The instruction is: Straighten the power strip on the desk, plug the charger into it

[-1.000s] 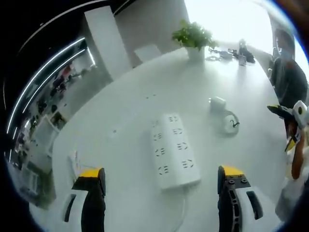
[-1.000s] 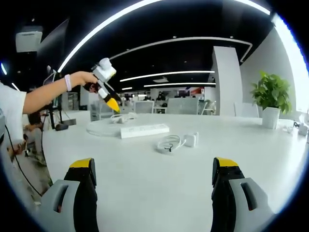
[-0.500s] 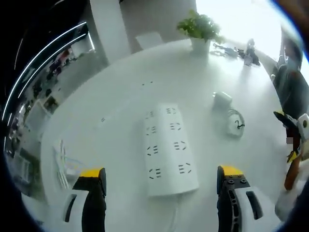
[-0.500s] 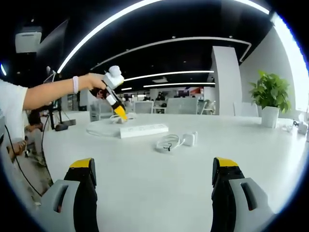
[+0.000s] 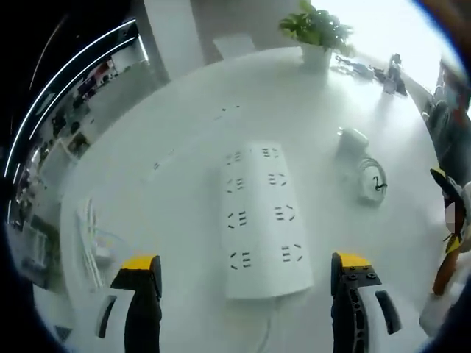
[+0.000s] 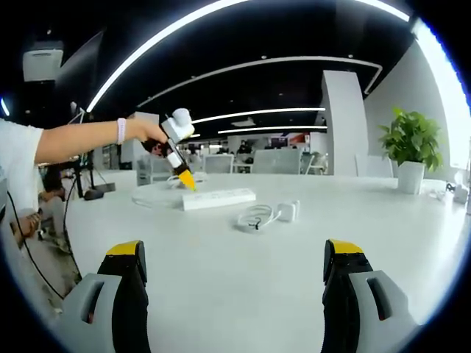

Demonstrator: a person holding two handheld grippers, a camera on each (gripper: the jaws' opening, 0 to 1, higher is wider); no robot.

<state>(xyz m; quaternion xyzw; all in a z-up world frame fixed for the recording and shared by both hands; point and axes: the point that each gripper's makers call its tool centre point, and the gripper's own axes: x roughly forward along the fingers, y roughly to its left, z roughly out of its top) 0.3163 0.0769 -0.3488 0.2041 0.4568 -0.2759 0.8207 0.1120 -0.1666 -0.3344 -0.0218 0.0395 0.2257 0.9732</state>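
A white power strip with several sockets lies on the white desk, straight ahead between my left gripper's open jaws, which hover above its near end. Its cord leaves toward the view's bottom. A white charger with its coiled cable rests to the right. In the right gripper view the power strip and charger lie far ahead, and the left gripper hangs just above the strip's left end. My right gripper is open, low over the desk.
A potted plant stands at the desk's far edge, with small devices beside it. A bundle of white cable lies at the left. A person's arm reaches in from the left in the right gripper view.
My left gripper has come down and closer over the power strip, which now looks larger. The right gripper has stayed still.
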